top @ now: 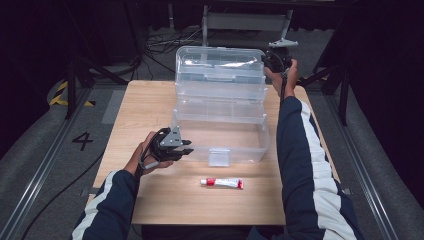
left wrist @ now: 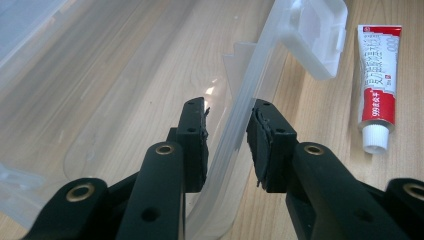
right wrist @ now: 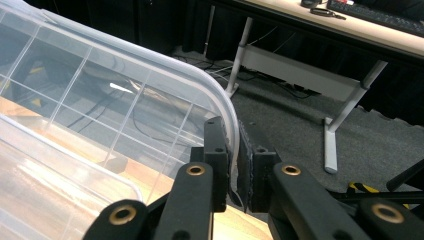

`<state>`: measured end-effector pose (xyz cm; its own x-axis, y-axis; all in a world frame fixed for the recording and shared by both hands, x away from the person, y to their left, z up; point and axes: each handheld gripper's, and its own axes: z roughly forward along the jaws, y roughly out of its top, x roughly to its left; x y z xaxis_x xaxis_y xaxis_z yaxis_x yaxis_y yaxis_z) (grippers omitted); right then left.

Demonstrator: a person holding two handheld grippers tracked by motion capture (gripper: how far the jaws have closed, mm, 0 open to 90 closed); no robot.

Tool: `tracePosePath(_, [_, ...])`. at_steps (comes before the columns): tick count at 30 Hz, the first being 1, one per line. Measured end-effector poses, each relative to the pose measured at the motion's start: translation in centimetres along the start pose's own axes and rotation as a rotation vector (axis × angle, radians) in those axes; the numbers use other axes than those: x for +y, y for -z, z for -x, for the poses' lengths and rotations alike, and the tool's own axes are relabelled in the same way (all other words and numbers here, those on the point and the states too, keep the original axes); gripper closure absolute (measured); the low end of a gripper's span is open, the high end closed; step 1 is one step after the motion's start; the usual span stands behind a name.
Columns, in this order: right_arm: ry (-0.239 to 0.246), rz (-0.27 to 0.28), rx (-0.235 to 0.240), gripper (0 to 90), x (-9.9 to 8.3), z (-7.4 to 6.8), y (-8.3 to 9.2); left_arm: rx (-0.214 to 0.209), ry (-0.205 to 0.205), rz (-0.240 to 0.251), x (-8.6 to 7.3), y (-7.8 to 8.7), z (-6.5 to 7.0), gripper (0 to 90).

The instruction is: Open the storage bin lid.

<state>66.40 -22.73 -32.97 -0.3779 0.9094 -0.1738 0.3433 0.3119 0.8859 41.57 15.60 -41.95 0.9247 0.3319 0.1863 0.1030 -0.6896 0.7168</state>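
Observation:
A clear plastic box [top: 220, 131] stands open on the wooden table [top: 150, 100], its lid [top: 220, 67] raised upright at the back. My left gripper [top: 189, 147] sits at the box's front left corner. In the left gripper view its jaws [left wrist: 227, 145] straddle the front wall [left wrist: 260, 70], pads closed against its rim. My right gripper [top: 269, 60] is up at the lid's top right corner. In the right gripper view its pads [right wrist: 234, 160] are shut on the lid's curved rim [right wrist: 220, 100]. A white and red tube [top: 222, 183] lies on the table before the box.
The box's front latch [top: 219, 156] hangs at the middle of the front wall, close to the tube [left wrist: 378, 82]. Behind the table are a chair and cables on grey floor. A desk leg [right wrist: 345, 115] stands beyond the lid.

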Motion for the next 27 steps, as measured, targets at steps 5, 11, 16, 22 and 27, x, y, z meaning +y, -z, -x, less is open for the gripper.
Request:
tracePosePath(5, [-0.002,-0.03,0.01,83.9,0.1,0.2,-0.4,0.001,0.0,0.001,0.0,0.0,0.0,69.5])
tracePosePath(11, [0.017,-0.058,0.019,82.9,-0.1,0.4,-1.1,-0.001,0.008,0.002,0.0,0.0,0.0,68.7])
tracePosePath(16, [-0.001,-0.081,0.037,82.4,-0.5,0.7,-1.7,0.001,0.014,0.005,0.0,-0.1,0.1,68.4])
tracePosePath(22, [-0.012,-0.112,0.053,82.1,-0.5,1.0,-2.3,0.0,0.015,0.006,0.0,-0.1,0.0,68.3])
tracePosePath(27, [0.005,-0.149,0.061,81.6,-0.3,1.1,-2.6,-0.005,0.021,0.01,-0.1,-0.1,0.1,68.3])
